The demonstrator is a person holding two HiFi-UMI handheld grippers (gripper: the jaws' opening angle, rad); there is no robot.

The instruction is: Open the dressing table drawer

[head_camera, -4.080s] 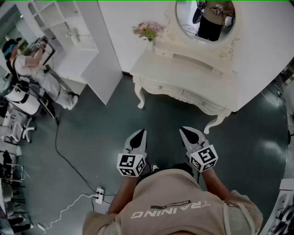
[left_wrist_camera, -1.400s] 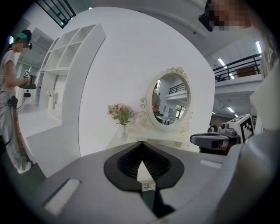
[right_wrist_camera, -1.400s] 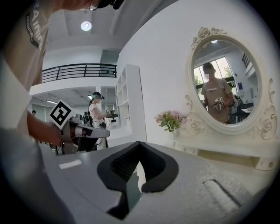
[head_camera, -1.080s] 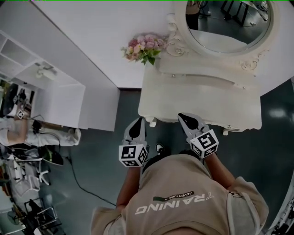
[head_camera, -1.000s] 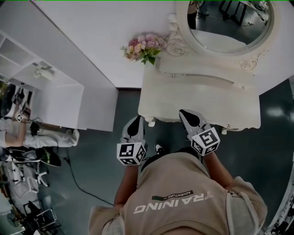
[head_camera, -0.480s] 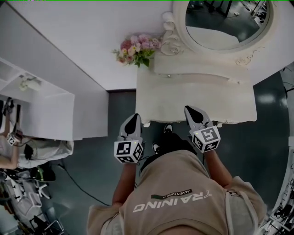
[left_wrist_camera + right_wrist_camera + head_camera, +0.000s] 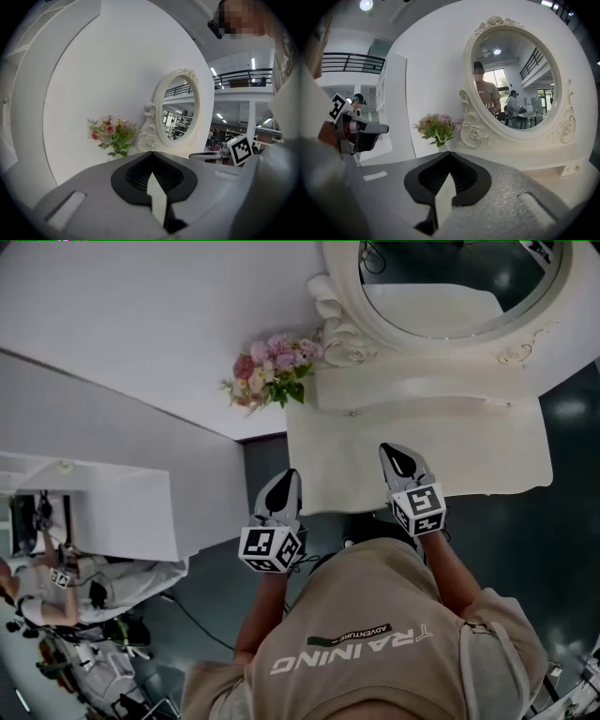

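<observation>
White dressing table [image 7: 469,442] sits under the tips of the left gripper [image 7: 286,486] and right gripper [image 7: 394,457], both clenched on nothing, its drawer front hidden from above, while only the right gripper view shows a person [image 7: 487,101] in the mirror [image 7: 525,75].

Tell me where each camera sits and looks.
Head view: on the person's head, looking steeply down on the dressing table, left tool, right tool and shirt.
Left gripper view: on the left tool, looking along its shut jaws toward the flowers and oval mirror.
Right gripper view: on the right tool, facing likewise, jaws shut.
Shared: both gripper views show flowers and oval mirror.
</observation>
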